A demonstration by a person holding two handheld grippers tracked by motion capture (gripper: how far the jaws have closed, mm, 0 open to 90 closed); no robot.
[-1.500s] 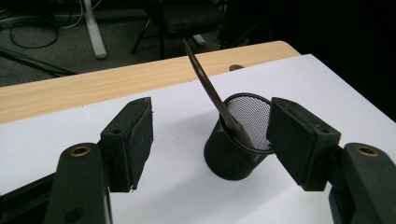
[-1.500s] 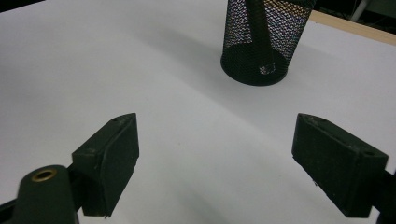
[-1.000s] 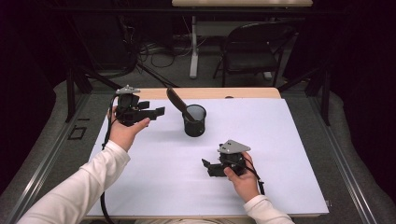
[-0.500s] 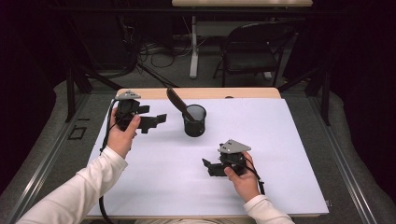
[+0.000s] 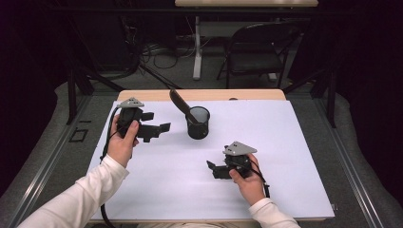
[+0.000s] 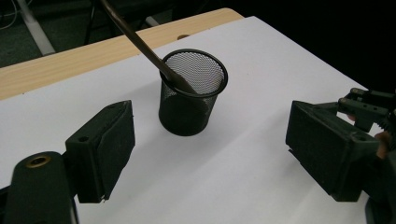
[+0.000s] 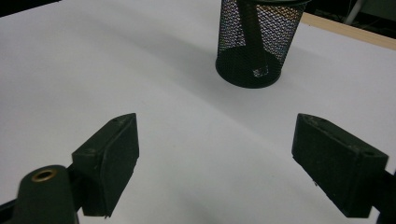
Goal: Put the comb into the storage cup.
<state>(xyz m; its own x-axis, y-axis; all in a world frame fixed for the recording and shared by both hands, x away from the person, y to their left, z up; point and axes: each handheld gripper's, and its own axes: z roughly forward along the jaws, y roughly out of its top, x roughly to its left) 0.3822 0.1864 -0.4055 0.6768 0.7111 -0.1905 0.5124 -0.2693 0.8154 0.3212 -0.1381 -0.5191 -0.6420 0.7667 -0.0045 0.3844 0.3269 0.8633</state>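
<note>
A black mesh cup [image 5: 198,122] stands upright on the white sheet [image 5: 266,142], toward the far middle. A dark long-handled utensil [image 5: 179,102] leans out of it to the upper left. My left gripper [image 5: 159,128] hovers left of the cup with its jaws pointing at it. In the left gripper view the cup [image 6: 191,100] and utensil [image 6: 140,42] lie ahead of the left gripper [image 6: 215,154]; its jaws have just been opening and nothing is between them. My right gripper [image 5: 212,168] rests near the front, open. In the right gripper view the cup [image 7: 257,42] stands beyond the empty right gripper [image 7: 217,163].
A strip of bare wooden tabletop [image 5: 247,95] runs along the far edge of the sheet. A folding chair [image 5: 256,47] and a table leg [image 5: 196,47] stand on the floor beyond it. Cables trail from both grippers toward the person.
The left gripper has drifted a little toward the person and away from the utensil, and its jaws stand wider. The right gripper and the cup have not moved.
</note>
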